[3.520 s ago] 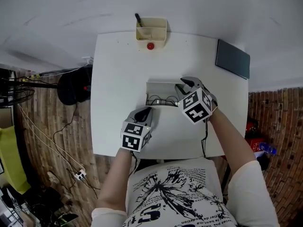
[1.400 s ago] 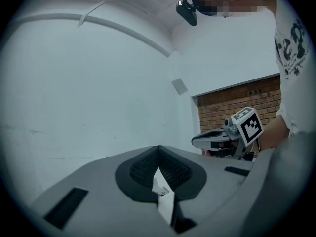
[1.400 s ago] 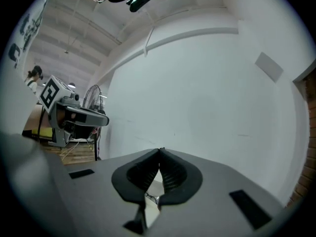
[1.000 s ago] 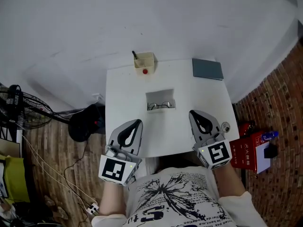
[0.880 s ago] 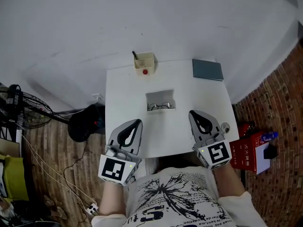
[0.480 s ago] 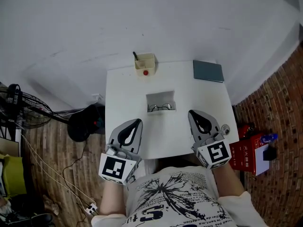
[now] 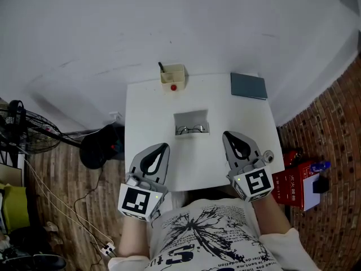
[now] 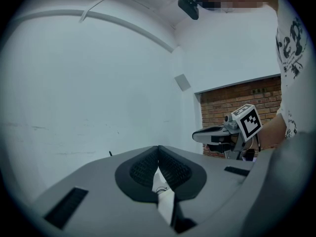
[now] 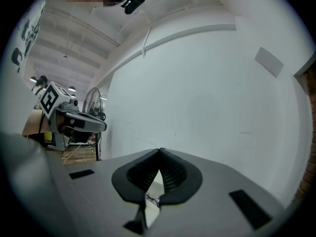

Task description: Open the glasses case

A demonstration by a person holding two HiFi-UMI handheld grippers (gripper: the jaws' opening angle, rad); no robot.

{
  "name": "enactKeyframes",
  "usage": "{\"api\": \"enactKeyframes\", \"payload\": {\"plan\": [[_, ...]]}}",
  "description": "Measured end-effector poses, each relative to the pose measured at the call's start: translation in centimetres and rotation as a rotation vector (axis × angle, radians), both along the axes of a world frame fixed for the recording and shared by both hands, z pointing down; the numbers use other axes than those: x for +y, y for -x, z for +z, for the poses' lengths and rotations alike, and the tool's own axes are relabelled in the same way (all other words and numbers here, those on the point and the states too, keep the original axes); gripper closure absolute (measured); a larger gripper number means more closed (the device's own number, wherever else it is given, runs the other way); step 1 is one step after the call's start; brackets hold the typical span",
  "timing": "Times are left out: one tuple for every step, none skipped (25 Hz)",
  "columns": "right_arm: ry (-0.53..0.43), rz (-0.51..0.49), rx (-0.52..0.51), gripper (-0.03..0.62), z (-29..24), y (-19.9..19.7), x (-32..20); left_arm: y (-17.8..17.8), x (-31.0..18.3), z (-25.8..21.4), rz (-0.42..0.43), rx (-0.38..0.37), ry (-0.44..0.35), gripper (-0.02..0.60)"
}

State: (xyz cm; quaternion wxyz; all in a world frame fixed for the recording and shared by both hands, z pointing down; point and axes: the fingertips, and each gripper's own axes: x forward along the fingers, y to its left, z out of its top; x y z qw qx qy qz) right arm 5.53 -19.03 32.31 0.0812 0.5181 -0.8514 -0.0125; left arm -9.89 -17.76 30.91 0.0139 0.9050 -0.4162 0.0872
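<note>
The white glasses case (image 7: pixel 190 117) lies open in the middle of the white table (image 7: pixel 146 106), with a pair of glasses (image 7: pixel 190 130) at its near side. My left gripper (image 7: pixel 162 146) hovers over the table's near-left edge, shut and empty. At the near right, my right gripper (image 7: pixel 227 134) is likewise shut on nothing. Both stay well short of the case. In the left gripper view the jaws (image 8: pixel 158 148) meet at their tips, and the case (image 8: pixel 161 187) shows through the gap below. In the right gripper view the jaws (image 9: pixel 160 151) also touch.
A beige pen holder (image 7: pixel 172 73) with a red knob (image 7: pixel 173 87) stands at the table's far edge. A dark grey notebook (image 7: pixel 248 86) lies at the far right corner. A fan (image 7: pixel 22 123), a black object (image 7: pixel 101 145) and a red box (image 7: pixel 293 179) sit on the floor around.
Since the earliest frame both grippers have drawn back from the case to the table's near edge, and the view now takes in more. Over the last second nothing visibly moved.
</note>
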Motion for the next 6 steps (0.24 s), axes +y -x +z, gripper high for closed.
{"api": "enactKeyframes", "payload": {"plan": [[0.001, 0.000, 0.001, 0.583, 0.05, 0.02, -0.09, 0.04, -0.13, 0.00, -0.003, -0.001, 0.000, 0.568], [0.002, -0.001, 0.004, 0.582, 0.10, 0.05, -0.18, 0.07, -0.24, 0.02, -0.004, -0.001, 0.002, 0.568], [0.003, -0.003, 0.006, 0.583, 0.14, 0.09, -0.26, 0.07, -0.34, 0.04, -0.004, 0.000, 0.004, 0.568], [0.003, -0.004, 0.008, 0.583, 0.17, 0.12, -0.34, 0.05, -0.43, 0.06, -0.004, 0.002, 0.005, 0.568], [0.003, -0.006, 0.010, 0.583, 0.21, 0.14, -0.41, 0.02, -0.52, 0.06, -0.003, 0.004, 0.006, 0.568], [0.004, -0.007, 0.011, 0.582, 0.25, 0.15, -0.47, -0.01, -0.60, 0.07, -0.003, 0.006, 0.008, 0.568]]}}
